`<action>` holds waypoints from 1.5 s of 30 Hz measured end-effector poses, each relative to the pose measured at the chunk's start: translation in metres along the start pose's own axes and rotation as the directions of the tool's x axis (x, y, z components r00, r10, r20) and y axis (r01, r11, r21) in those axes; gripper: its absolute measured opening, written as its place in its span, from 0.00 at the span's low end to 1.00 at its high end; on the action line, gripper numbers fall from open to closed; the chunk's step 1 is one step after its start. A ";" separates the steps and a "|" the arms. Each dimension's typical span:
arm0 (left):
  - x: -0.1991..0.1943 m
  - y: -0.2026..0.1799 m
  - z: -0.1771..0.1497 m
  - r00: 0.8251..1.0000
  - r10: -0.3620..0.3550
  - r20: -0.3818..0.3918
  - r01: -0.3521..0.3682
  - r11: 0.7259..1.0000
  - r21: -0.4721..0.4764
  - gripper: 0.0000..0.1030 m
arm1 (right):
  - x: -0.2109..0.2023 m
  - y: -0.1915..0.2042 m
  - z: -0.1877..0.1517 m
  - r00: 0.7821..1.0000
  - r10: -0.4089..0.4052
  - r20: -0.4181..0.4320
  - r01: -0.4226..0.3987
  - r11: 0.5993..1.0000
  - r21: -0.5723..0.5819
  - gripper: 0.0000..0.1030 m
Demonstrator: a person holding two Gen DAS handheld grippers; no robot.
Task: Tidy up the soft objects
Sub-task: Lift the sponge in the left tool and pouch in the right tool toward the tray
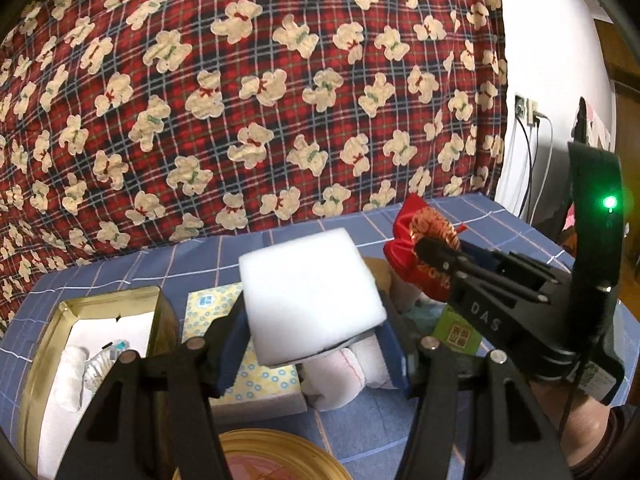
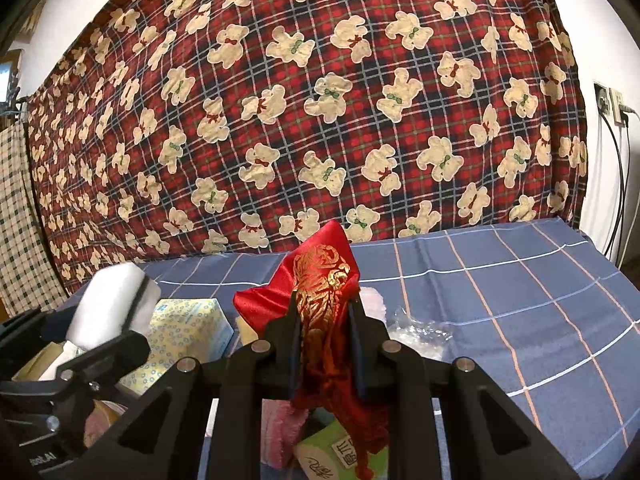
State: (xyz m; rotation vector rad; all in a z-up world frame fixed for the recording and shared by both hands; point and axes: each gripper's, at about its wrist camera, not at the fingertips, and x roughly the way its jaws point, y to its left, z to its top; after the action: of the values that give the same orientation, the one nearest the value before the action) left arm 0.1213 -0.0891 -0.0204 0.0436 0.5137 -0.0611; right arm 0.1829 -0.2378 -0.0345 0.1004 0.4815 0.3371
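My left gripper (image 1: 314, 332) is shut on a white foam block (image 1: 310, 292) and holds it above the blue checked table; the block also shows in the right wrist view (image 2: 108, 304). My right gripper (image 2: 324, 316) is shut on a red satin pouch with gold print (image 2: 324, 300), lifted above the table; the pouch and gripper show in the left wrist view (image 1: 416, 248) to the right of the foam. An open gold tin (image 1: 156, 312) at the left holds white padding and small wrapped items.
A yellow patterned tissue box (image 1: 260, 376) and a white rolled cloth (image 1: 348, 376) lie under the foam. A green packet (image 2: 340, 456), a pink cloth (image 2: 280, 432) and clear plastic wrap (image 2: 420, 332) lie below the pouch. A gold round lid (image 1: 276, 456) is nearest. A bear-print cloth hangs behind.
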 end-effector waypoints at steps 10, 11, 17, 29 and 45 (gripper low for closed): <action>-0.017 0.013 0.000 0.996 -0.012 0.093 0.016 0.999 -0.043 0.57 | -0.013 0.020 -0.001 0.996 -0.007 0.084 0.014 0.996 -0.087 0.21; -0.017 0.014 0.000 0.995 -0.014 0.096 0.019 0.999 -0.046 0.57 | -0.014 0.023 -0.002 0.996 -0.005 0.093 0.014 0.995 -0.099 0.22; -0.022 0.017 -0.003 0.991 -0.027 0.129 0.035 0.998 -0.057 0.57 | -0.019 0.028 -0.002 0.992 0.000 0.126 0.015 0.993 -0.119 0.21; -0.037 0.020 -0.004 0.977 -0.008 0.212 0.023 0.998 -0.065 0.57 | -0.036 0.031 0.000 0.977 0.011 0.213 0.013 0.993 -0.114 0.22; -0.053 0.068 0.000 0.965 0.120 0.234 -0.083 0.983 -0.161 0.57 | -0.033 0.065 0.012 0.982 0.064 0.175 -0.045 0.993 -0.111 0.23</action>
State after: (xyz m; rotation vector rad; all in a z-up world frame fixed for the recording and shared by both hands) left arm 0.0798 -0.0190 0.0080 -0.0845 0.2694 0.0727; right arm 0.1420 -0.1883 0.0023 0.0399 0.2831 0.4032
